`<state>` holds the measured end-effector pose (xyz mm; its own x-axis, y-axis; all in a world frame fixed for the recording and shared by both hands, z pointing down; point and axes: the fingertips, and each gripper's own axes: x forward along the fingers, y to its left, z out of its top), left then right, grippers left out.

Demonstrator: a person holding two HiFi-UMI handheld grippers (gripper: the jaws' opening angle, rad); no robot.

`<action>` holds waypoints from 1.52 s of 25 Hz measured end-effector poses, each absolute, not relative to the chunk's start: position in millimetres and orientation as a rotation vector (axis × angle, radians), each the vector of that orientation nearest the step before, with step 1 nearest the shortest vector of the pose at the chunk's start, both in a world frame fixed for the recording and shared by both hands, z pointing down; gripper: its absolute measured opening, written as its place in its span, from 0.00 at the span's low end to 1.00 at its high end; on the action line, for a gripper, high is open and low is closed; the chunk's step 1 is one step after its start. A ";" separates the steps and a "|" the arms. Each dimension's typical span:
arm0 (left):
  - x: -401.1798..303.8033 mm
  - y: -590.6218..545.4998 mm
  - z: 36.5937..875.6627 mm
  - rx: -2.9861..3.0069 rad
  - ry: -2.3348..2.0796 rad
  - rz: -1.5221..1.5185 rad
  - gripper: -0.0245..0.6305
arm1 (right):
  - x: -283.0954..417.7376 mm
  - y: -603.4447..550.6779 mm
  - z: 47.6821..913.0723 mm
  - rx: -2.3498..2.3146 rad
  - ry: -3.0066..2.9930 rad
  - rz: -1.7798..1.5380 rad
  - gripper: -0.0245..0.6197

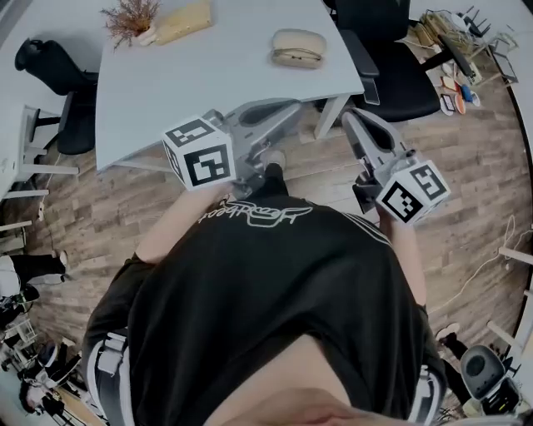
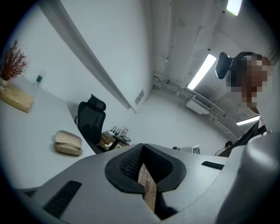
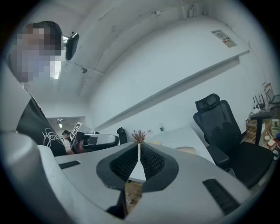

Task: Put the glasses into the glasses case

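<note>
A beige glasses case lies closed on the white table, toward its far right; it also shows as the case in the left gripper view. Thin dark lines run along its front; I cannot tell whether they are glasses or a seam. My left gripper is held in the air at the table's near edge, jaws shut and empty. My right gripper hovers beside the table's right corner, also shut on nothing. Both are well short of the case.
A tan box and a dried plant stand at the table's far left. A black office chair stands to the right of the table, another chair to the left. A cluttered shelf is at far right.
</note>
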<state>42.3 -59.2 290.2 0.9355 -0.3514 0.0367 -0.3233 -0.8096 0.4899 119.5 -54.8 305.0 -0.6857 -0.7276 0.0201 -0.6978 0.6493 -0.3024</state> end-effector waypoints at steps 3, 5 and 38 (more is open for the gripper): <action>49.6 -46.9 288.9 2.614 -0.467 -0.058 0.05 | 122.6 -44.8 310.8 -1.235 2.780 -0.439 0.07; 53.1 -39.7 290.1 2.623 -0.464 -0.045 0.05 | 122.6 -38.2 314.0 -1.252 2.795 -0.430 0.07; 57.1 -0.8 295.1 2.613 -0.386 -0.057 0.05 | 113.3 6.6 309.8 -1.189 2.787 -0.451 0.07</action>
